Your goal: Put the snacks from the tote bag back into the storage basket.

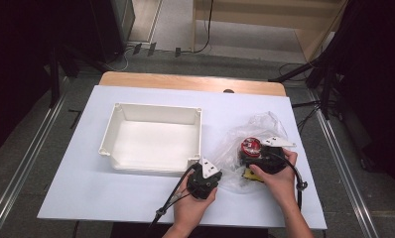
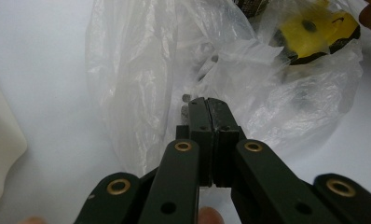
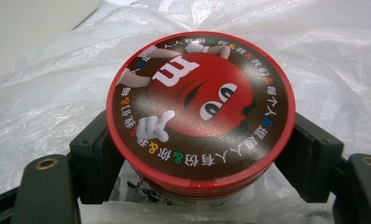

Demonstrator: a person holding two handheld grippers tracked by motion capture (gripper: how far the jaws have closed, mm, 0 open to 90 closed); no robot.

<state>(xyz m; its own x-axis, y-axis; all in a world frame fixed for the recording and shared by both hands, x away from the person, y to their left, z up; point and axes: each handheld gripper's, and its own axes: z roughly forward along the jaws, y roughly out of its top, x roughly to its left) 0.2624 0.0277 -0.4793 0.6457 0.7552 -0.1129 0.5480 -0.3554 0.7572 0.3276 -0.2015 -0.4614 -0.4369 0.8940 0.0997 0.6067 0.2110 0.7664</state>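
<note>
- My left gripper (image 1: 204, 179) sat nearest me at the front of the white table (image 1: 86, 188), jaws pressed together; whether a fold of the clear plastic bag (image 2: 141, 84) was caught between them I could not tell.
- My right gripper (image 3: 200, 149) was clamped on a round red-lidded tin (image 3: 200, 109), one jaw on each side of it, over the crumpled bag.
- The lid showed a red cartoon candy face with a white "m" and a ring of coloured Chinese characters, too small for me to read.
- A yellow and black object (image 2: 316, 35) lay inside the bag, just beside the tin.
- Farther off to the left, the white open bin (image 1: 153, 141) stood with its near right corner close to my left gripper.
- Bare tabletop lay open along the left and front edges.
</note>
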